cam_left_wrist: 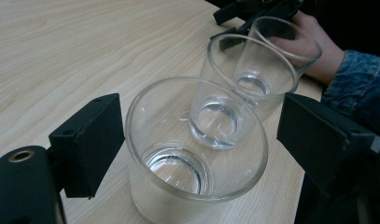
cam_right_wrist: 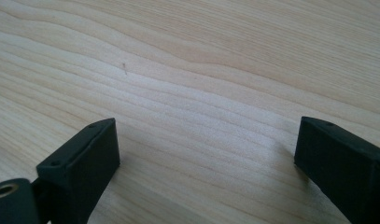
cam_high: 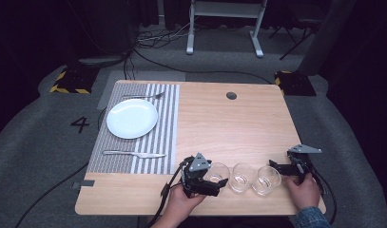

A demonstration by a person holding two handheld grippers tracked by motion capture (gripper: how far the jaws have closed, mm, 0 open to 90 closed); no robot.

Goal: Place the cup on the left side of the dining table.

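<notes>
My left gripper (cam_left_wrist: 197, 144) stands open around the nearest glass (cam_left_wrist: 194, 149), its pads not pressing. My right gripper (cam_right_wrist: 206, 154) rests open over bare tabletop (cam_right_wrist: 201, 70).

On the counter (cam_high: 238, 123) stand three clear glasses (cam_high: 242, 177) in a row. There is one striped placemat (cam_high: 165, 123), and on it one white plate (cam_high: 132, 118), one fork (cam_high: 143, 96) and one knife (cam_high: 134, 154). Two claws are in view: the left claw (cam_high: 218, 183) and the right claw (cam_high: 280, 166).
</notes>
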